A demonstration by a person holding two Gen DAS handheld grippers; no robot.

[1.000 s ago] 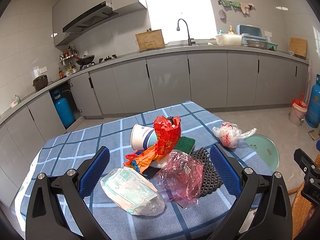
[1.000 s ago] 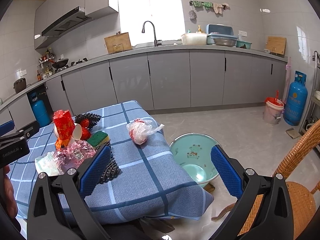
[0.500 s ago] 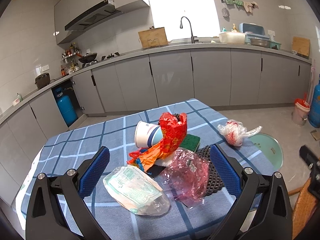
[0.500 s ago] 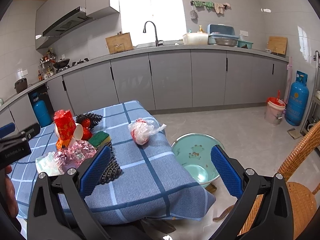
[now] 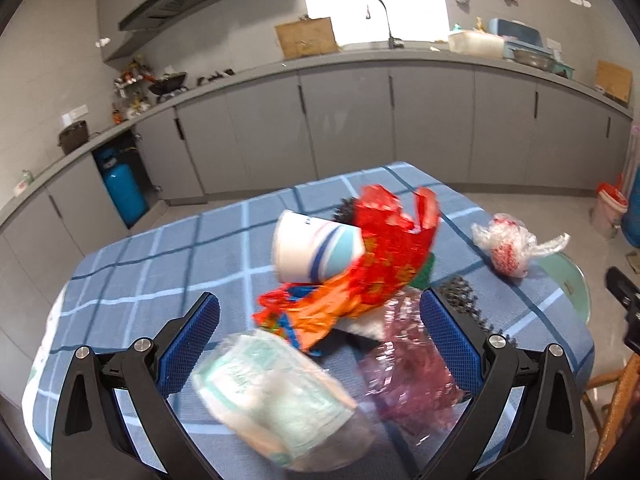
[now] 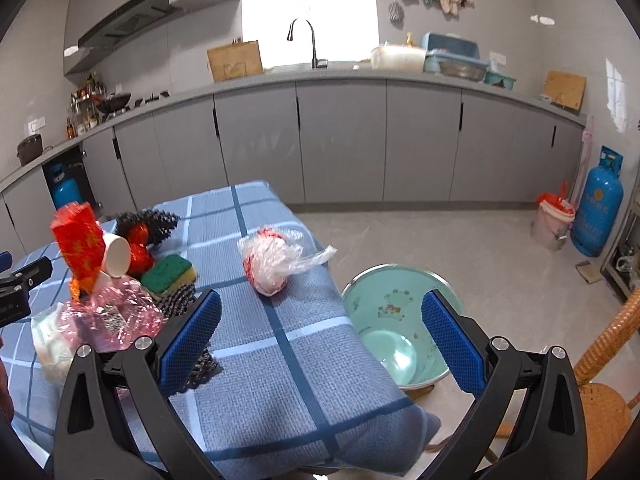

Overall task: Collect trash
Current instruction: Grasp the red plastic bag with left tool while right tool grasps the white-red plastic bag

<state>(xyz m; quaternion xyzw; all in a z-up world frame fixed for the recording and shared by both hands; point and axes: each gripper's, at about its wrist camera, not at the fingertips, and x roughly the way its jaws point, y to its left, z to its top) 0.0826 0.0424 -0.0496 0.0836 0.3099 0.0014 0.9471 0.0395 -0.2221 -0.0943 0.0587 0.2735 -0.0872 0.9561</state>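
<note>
Left gripper (image 5: pixel 320 344), jaws apart, is straddling the clear packet (image 5: pixel 276 396) for pickup; right gripper (image 6: pixel 320 338), likewise apart, is idling above the green basin (image 6: pixel 394 320).

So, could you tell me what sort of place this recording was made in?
A home kitchen, most likely: grey counter cabinets run along the wall, with a sink tap under the window, a range hood and a blue gas cylinder. A table with a blue checked cloth holds the trash.

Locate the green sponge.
Right wrist view, left side: the green sponge lies on the table, right of the paper cup and beside the black scrubber.
</note>
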